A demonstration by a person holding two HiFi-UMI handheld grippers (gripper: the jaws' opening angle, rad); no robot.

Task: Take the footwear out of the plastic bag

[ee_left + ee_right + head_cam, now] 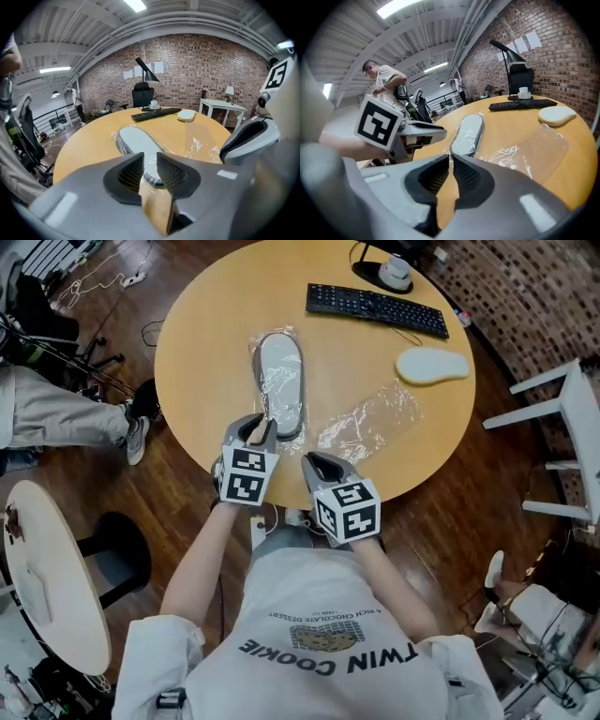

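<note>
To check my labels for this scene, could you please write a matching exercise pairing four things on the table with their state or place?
Things:
1 grey slipper
2 cream slipper
3 keyboard
4 clear bag

States:
A black, at the far side
B empty and flat
C wrapped, not yet taken out
D lying loose near the keyboard's right end

Pairs: 1-C, 2-D, 3-A, 4-B

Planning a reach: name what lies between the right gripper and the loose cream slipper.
An empty plastic bag, flat on the table; head view shows it.
</note>
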